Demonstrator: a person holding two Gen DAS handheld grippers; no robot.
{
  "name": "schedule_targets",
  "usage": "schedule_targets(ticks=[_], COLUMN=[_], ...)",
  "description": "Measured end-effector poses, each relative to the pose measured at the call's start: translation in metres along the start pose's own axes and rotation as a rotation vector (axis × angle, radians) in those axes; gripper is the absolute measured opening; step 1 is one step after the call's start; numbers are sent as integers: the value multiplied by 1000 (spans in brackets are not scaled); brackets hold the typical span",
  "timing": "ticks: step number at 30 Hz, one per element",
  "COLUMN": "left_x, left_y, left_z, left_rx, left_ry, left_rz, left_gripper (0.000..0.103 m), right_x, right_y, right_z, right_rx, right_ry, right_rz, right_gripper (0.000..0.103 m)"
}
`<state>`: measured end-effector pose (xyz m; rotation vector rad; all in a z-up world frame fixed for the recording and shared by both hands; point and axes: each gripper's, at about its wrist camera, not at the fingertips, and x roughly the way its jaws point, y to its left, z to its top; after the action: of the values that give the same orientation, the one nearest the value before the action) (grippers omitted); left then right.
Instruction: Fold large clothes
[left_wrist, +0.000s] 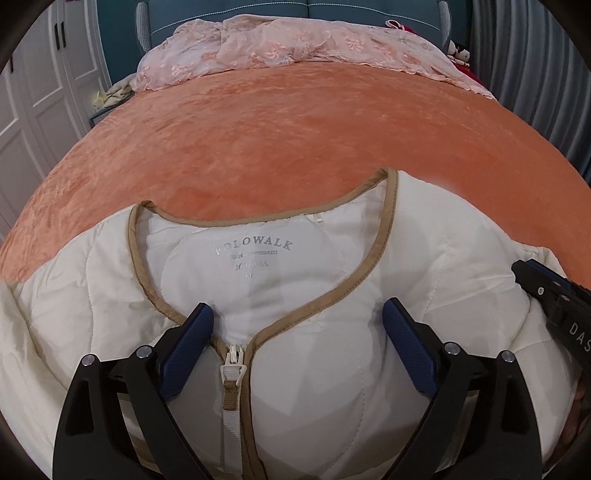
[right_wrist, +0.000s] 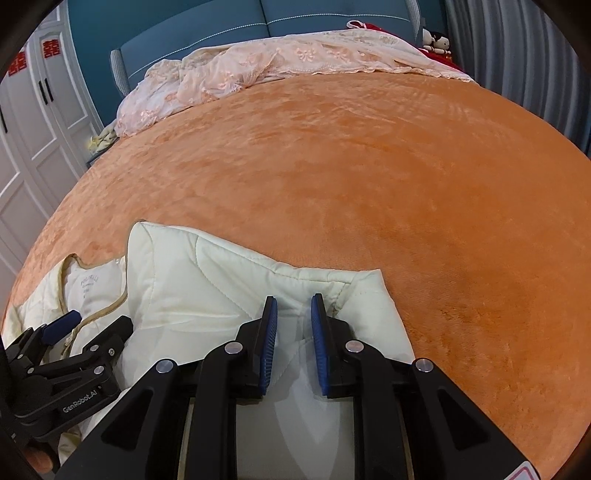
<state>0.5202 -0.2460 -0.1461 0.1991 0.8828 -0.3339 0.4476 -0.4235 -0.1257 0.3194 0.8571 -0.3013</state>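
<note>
While between jaws, jacket (right_wrist: 207, 280) fold

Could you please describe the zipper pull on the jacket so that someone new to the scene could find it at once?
Start at the orange blanket covering the bed; the cream quilted jacket lies at its near edge. Follow the tan neckline trim down to where its two sides meet. There sits the zipper pull, a small cream tab, the only hardware on the jacket.

The left gripper (left_wrist: 297, 325) points steeply down, its blue-padded jaws spread wide and gripping nothing. Just beside it, the right gripper (right_wrist: 293, 325) tilts down likewise, its jaws drawn close on a fold of the jacket (right_wrist: 207, 280).
</note>
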Motion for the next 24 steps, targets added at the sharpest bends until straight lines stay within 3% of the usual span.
schedule_targets(ticks=[8, 11, 15, 17, 19, 21, 23, 24], left_x=[-4, -22, -47, -52, -52, -44, -33, -27], left_y=[5, 35, 71, 84, 98, 106, 110, 111], left_z=[2, 9, 19, 21, 22, 20, 14, 9], left_rx=[-28, -157, -135, -97, -75, -62, -56, -57], left_ry=[-33, -50, -41, -19, 8, 49, 86, 100], left_rz=[9, 0, 9, 19, 42, 55, 50, 48], left_gripper=[93, 92, 92, 91, 88, 80, 65, 65], right_x=[-2, -8, -63, -89, -94, -71, -48, -35], right_y=[1, -11, -8, 14, 44, 85, 114, 128], right_z=[-2, 6, 31, 43, 49, 42, 28, 19], right_rx=[5, 65, 54, -9, -66, -119, -145, -175], right_ry=[-21, -4, -139, -178, -118, 36, 108, 128], right_rz=[-2, 46, -91, -97, -5, 153, 210, 207], right_gripper=[16, 14, 25, 25, 25, 24, 18, 16])
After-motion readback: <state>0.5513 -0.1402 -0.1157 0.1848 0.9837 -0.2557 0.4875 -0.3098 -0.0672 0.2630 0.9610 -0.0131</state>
